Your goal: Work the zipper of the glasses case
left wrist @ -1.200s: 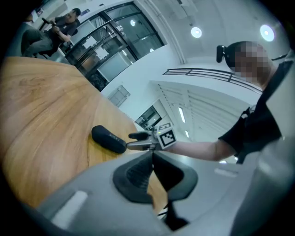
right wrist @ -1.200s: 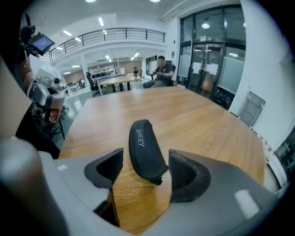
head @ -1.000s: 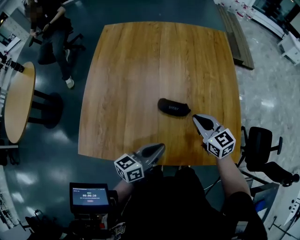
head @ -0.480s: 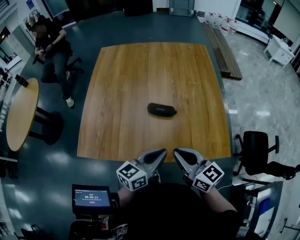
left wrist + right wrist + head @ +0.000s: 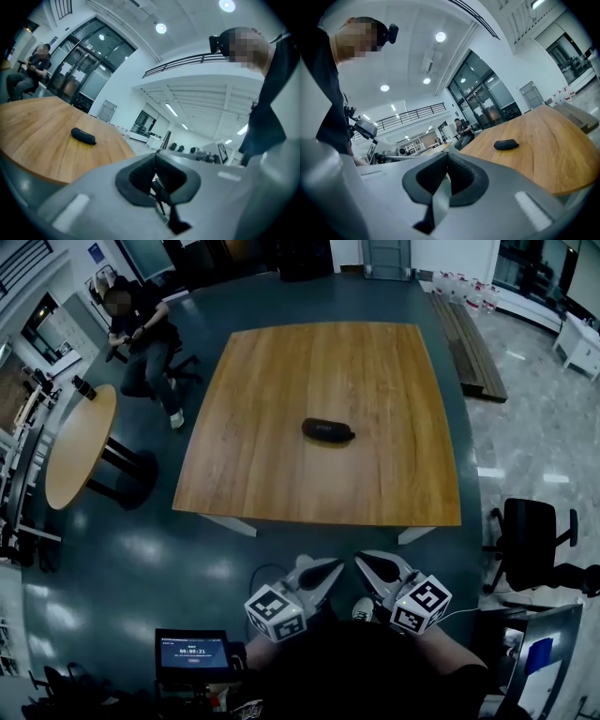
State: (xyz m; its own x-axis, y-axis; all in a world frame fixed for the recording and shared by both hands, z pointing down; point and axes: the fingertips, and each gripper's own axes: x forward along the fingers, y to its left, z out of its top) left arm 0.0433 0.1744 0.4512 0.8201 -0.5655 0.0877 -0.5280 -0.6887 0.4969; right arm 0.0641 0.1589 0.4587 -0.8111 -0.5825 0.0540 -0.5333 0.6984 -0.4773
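Observation:
A black glasses case (image 5: pixel 328 430) lies alone near the middle of the square wooden table (image 5: pixel 281 474); it also shows small in the left gripper view (image 5: pixel 83 136) and the right gripper view (image 5: pixel 506 144). Both grippers hang close to my body, well short of the table's near edge. My left gripper (image 5: pixel 330 569) is shut with nothing in it. My right gripper (image 5: pixel 366 562) is shut and empty too. The tips of the two point toward each other, a small gap apart. The case's zipper is too small to make out.
A round wooden table (image 5: pixel 80 444) stands at the left. A seated person (image 5: pixel 141 329) is at the far left. A black office chair (image 5: pixel 530 545) stands at the right, a wooden bench (image 5: pixel 473 334) beyond the table. A small screen (image 5: pixel 194 651) sits low at my left.
My view has backed away from the table. The right gripper left the spot beside the case and came down next to the left one, off the table. The case stays in place.

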